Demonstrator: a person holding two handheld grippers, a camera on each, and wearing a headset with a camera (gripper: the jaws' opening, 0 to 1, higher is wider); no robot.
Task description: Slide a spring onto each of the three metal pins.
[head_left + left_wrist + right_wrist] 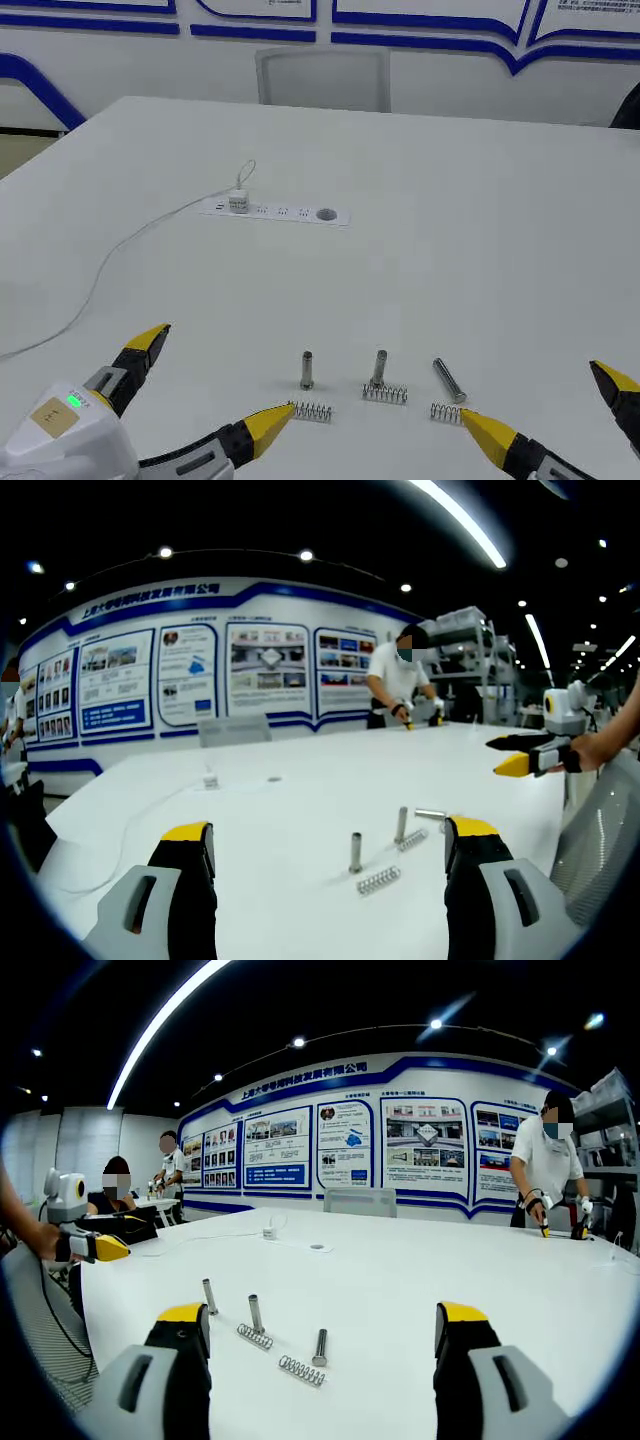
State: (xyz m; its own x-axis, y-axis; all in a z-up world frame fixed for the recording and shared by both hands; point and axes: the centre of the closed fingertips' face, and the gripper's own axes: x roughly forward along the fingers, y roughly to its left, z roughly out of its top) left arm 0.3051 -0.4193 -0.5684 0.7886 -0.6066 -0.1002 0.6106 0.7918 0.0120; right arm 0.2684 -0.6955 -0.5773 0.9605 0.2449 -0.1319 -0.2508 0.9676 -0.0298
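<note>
Steel pins (307,368) and springs (385,394) lie between left gripper (222,370) and right gripper (531,392) — both gaping.

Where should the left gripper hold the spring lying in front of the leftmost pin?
Probably grip the spring across its middle coils, coming down from above. It lies flat with its axis left to right, so jaws closing front to back leave both ends free for the upright pin. The left gripper stands open beside it.

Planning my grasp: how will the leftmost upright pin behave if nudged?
The pin stands on end on a small base, so it probably tips easily. Round, it may then roll on the smooth table. Shiny metal: likely stiff, maybe slippery.
</note>
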